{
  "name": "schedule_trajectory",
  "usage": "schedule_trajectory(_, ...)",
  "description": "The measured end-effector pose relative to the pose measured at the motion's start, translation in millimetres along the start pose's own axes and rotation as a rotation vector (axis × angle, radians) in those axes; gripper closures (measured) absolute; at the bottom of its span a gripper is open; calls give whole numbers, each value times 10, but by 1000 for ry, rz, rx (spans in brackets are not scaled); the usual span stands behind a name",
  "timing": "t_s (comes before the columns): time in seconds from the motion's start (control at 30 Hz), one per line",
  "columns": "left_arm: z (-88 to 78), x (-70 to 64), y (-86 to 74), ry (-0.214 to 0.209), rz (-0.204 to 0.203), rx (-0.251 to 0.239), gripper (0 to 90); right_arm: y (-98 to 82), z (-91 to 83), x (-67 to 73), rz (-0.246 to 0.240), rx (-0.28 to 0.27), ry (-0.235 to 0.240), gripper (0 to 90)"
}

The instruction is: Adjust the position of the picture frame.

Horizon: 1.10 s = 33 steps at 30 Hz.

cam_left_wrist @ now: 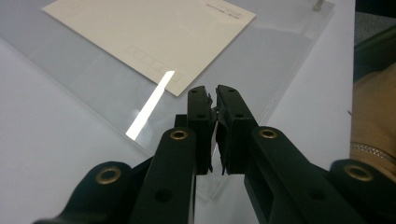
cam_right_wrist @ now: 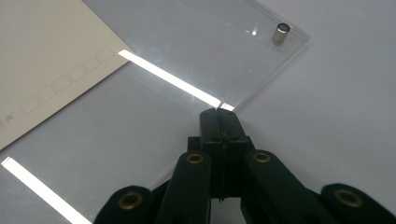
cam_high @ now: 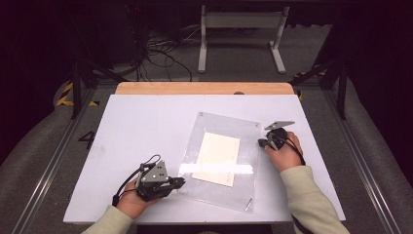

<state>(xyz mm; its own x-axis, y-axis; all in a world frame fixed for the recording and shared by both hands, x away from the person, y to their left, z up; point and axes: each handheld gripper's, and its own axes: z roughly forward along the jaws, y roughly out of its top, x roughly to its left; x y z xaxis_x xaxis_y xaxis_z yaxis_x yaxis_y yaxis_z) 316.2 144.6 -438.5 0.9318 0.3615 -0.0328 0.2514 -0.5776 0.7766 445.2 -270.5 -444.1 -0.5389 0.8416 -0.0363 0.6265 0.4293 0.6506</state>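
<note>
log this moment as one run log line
left tongs: shut, at near-left edge of clear acrylic sheet | right tongs: shut, at sheet's right edge | cream card: flat on sheet | holding: nothing

White table (cam_high: 136,122) under clear acrylic sheet (cam_high: 243,185)

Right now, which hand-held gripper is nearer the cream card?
Left. The left hand-held gripper sits just off the card's near left corner; the right hand-held gripper is farther, at the clear sheet's right edge.
</note>
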Motion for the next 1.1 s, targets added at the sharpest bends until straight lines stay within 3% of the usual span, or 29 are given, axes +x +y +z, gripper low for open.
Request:
schedule_trajectory(0.23,-120,-54,-110,-9,1,-1,843,291,309,137,-19,-57,32,900)
schedule_trajectory(0.33,-128,-38,-130,-24,2,-11,842,363,396,176,-58,-81,24,900)
schedule_trajectory(0.47,-120,-14,-135,-41,14,-19,841,384,447,143,-46,-107,58,900)
schedule_trajectory(0.53,-115,-20,-131,-31,26,-21,842,375,431,106,-50,-103,97,896)
schedule_trajectory(0.6,-110,-24,-128,-20,32,-24,843,366,395,97,-57,-107,103,874)
schedule_trajectory(0.67,-91,-4,-121,-28,25,-31,844,346,220,100,-101,-147,79,825)
schedule_trajectory(0.83,19,1,-67,-38,13,-68,843,263,-237,207,-196,-216,81,778)
schedule_trajectory(1.0,65,11,-46,-27,18,-85,843,57,-584,301,-193,-261,122,757)
schedule_trajectory(1.1,71,29,-47,-7,16,-95,842,-80,-719,399,-229,-251,121,754)
